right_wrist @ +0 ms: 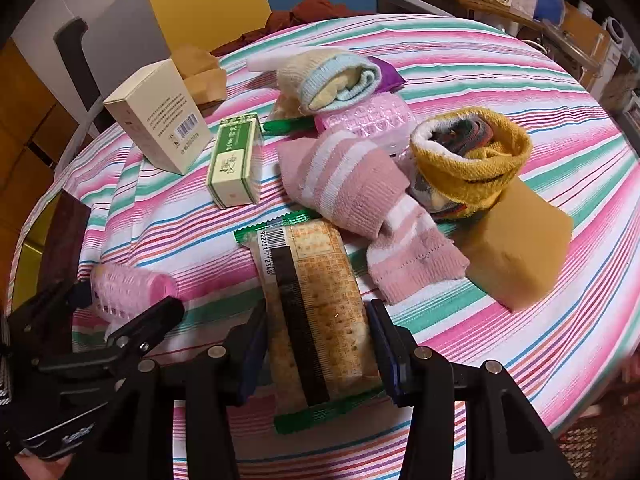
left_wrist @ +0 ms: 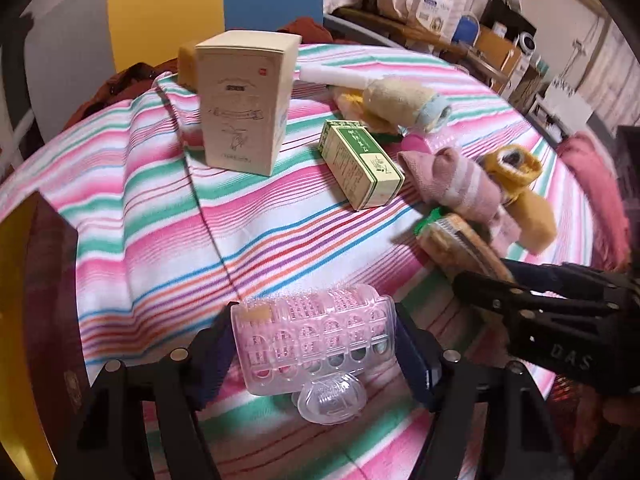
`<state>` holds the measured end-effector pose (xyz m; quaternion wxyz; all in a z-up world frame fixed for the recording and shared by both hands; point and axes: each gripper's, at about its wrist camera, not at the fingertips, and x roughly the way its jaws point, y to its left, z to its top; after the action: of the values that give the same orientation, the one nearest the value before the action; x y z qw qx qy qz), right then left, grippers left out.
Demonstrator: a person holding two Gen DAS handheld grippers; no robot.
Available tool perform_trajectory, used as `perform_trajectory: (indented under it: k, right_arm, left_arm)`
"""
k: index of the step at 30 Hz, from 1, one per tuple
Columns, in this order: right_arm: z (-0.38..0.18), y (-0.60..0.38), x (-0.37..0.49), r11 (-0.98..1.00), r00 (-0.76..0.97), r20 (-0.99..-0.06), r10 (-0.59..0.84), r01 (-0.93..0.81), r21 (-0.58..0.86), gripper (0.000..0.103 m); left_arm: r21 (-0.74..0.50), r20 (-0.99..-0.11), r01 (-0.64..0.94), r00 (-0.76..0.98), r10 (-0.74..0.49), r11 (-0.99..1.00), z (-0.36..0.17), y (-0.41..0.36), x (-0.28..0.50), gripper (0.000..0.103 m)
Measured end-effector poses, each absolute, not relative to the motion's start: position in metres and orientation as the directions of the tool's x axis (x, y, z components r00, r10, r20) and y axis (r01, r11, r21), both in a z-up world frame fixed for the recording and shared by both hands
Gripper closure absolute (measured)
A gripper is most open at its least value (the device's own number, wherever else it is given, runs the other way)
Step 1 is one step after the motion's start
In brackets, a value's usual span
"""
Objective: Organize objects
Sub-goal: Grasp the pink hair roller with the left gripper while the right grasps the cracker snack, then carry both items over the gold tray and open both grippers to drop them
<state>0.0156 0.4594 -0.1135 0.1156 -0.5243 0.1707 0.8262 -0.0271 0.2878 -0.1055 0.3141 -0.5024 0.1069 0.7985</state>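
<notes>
On a table draped in a pink, green and white striped cloth [left_wrist: 132, 208], two hand-held grippers work side by side. The left gripper [left_wrist: 314, 346] points steeply down with a pink plastic hair roller [left_wrist: 316, 340] lying crosswise between its fingers — the jaws stand wide, one pad at each end of the roller, and whether they press on it cannot be told. A clear domed piece [left_wrist: 330, 398] sits just under the roller at 6 o'clock.

At 12 o'clock from that gripper a tall cream carton [left_wrist: 244, 100] stands upright; at 1 o'clock a green-and-cream box [left_wrist: 360, 162] lies on its side. Further round, at 2 o'clock, a pink striped sock [left_wrist: 460, 186] lies touching a mustard sock [left_wrist: 516, 184].

To the right, the right gripper [right_wrist: 316, 346] also tilts steeply down, its jaws drawn in on a cracker packet [right_wrist: 316, 304] with green sealed ends — a blue pad flat against each long side. The packet runs away from the gripper toward 12 o'clock, its barcode end nearest the pink striped sock. At 2 o'clock a tan sponge block [right_wrist: 516, 248] rests beside the mustard sock; at 9 o'clock the left gripper and its roller show at the frame's edge.
</notes>
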Motion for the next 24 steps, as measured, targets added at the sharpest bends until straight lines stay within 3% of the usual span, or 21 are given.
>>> perform_trajectory:
  k: [6,24]
  right_arm:
    - [-0.107,0.465,0.018,-0.921,-0.450,-0.891,-0.054,-0.322,0.219,0.055]
    - [-0.090,0.425,0.030,-0.969,-0.532,-0.845,-0.042,-0.183,0.163,0.055]
  left_arm:
    - [-0.235,-0.843,-0.591,-0.270,0.464,-0.771,-0.093,0.266,-0.018,0.030]
    - [-0.271,-0.722,-0.579,-0.405,0.560,-0.769,-0.027,0.182,0.002,0.030]
